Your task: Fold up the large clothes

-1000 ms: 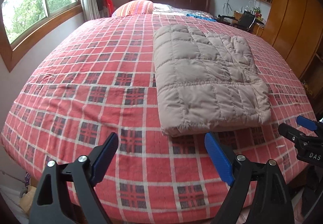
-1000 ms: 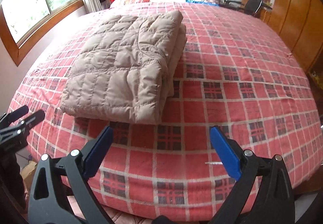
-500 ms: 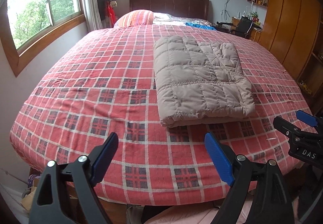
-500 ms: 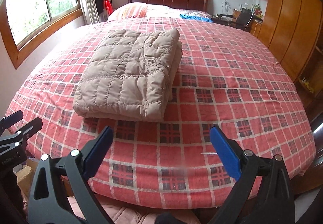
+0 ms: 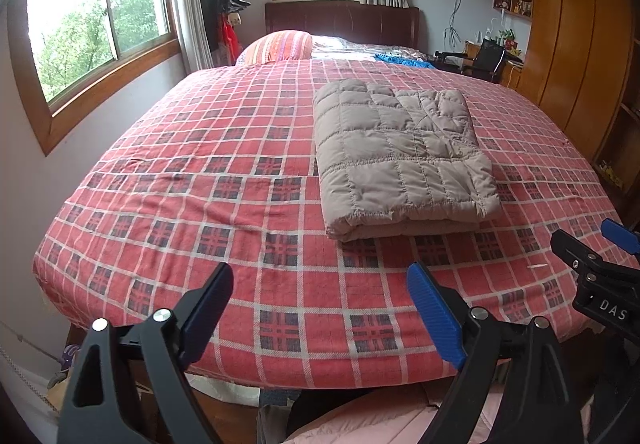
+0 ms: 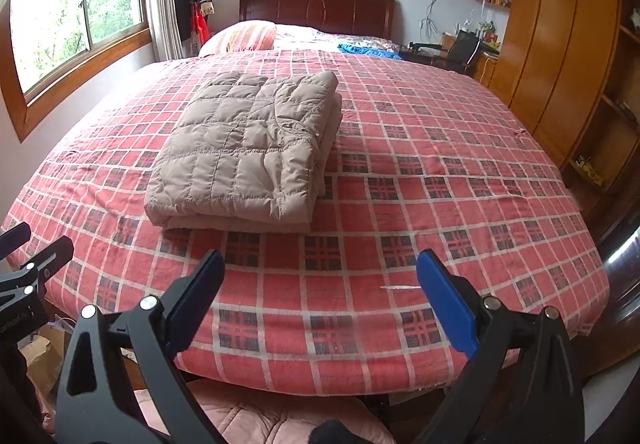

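Both claws held off the foot of the bed (image 5: 280, 308), nothing in them — left gripper (image 5: 320, 308) spread wide, right gripper (image 6: 320, 296) likewise. Folded beige quilted jacket (image 5: 400, 159) lies flat on the red plaid cover, ahead of both, well clear of the fingertips. Pink padded fabric (image 6: 256, 420) below the right claw — possibly another garment.

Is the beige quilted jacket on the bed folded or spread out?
Folded. The jacket lies as a compact rectangle with stacked layers visible at its near edge; neither gripper touches it.
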### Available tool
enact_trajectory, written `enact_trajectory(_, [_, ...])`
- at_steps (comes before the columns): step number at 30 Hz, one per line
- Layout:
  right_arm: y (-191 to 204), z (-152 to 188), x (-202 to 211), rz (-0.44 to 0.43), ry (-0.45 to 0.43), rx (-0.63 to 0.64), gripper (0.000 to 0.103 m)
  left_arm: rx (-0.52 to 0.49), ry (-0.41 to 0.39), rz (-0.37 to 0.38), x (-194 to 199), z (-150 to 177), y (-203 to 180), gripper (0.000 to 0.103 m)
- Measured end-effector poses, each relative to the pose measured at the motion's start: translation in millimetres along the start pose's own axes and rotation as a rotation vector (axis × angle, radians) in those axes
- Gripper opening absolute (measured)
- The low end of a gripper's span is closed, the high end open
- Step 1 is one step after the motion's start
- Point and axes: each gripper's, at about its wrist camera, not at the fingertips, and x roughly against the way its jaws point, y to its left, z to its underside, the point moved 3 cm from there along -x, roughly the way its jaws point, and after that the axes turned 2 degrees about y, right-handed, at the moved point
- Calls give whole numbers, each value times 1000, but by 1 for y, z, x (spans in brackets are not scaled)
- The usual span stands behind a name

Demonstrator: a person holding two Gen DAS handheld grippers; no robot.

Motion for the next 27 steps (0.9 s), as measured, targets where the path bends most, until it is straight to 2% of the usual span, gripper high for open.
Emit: enact_trajectory(27, [-3,7,0,4,14,-10,96,-1,-6,-15,4,6,0,89])
